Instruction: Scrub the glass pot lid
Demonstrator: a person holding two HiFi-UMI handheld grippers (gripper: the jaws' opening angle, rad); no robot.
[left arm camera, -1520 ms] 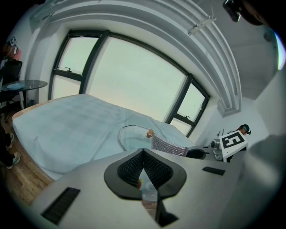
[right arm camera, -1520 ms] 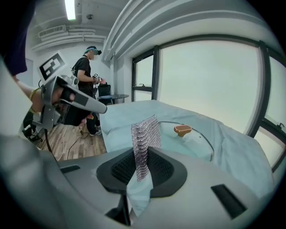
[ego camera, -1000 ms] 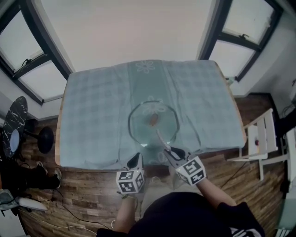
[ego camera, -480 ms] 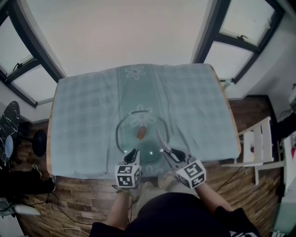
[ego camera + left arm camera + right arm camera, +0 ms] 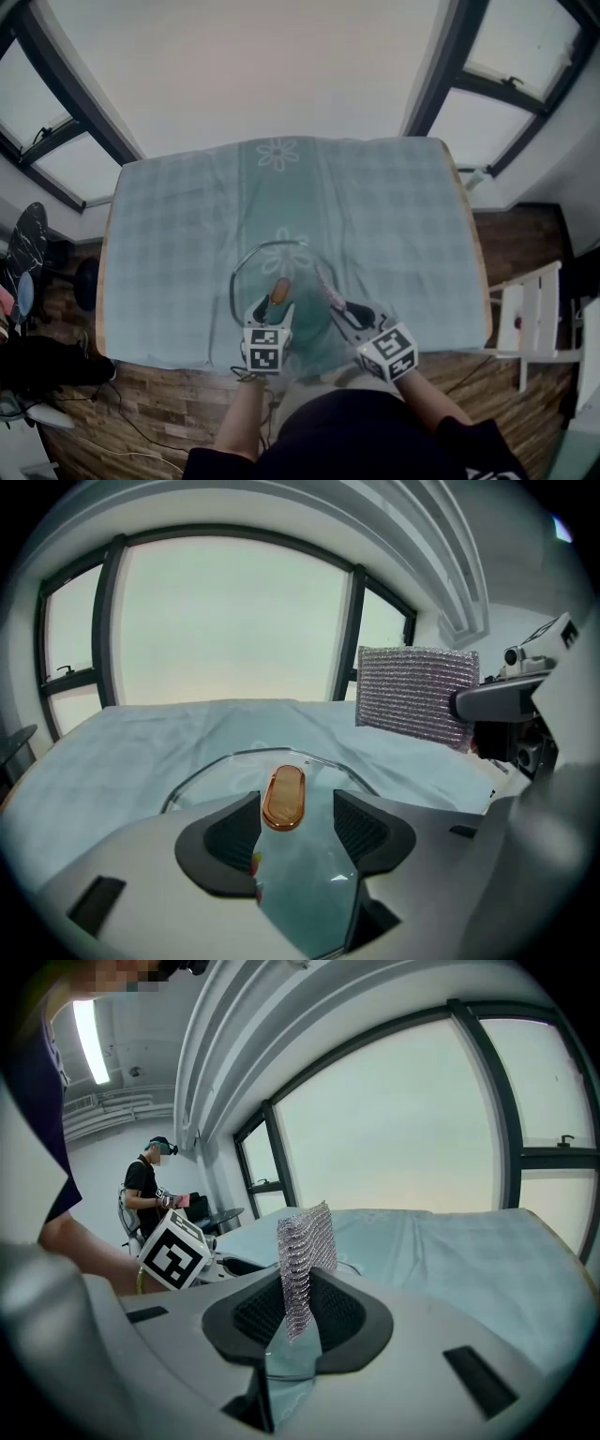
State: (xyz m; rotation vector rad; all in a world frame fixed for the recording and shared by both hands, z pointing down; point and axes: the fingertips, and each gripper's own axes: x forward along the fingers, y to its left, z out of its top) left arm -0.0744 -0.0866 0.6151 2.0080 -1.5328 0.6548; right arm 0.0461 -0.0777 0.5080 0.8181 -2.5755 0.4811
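A table draped in a pale teal checked cloth [image 5: 169, 234] fills the middle of the head view, and the glass pot lid [image 5: 292, 261] lies flat on it toward 6 o'clock, close to the near edge. The lid's amber handle [image 5: 278, 289] sits at its centre, its long side running from 12 to 6 o'clock. The left gripper [image 5: 271, 310] comes in from 6 o'clock over the lid's near rim and points downward. Its jaws have just been opening and stand well apart. The left gripper view shows the handle in the gap at their tips, with both pads clear of it. The right gripper [image 5: 298, 1312] sits at about 4 o'clock of the lid, just beside the left one. Its jaws are clamped on a silvery mesh scrubber [image 5: 305, 1246], which stands upright out of the pads. In the head view the scrubber hangs by the lid's rim at about 3 o'clock; whether it touches the glass cannot be told. A second person [image 5: 150, 1185] stands far off at 9 o'clock in the right gripper view.
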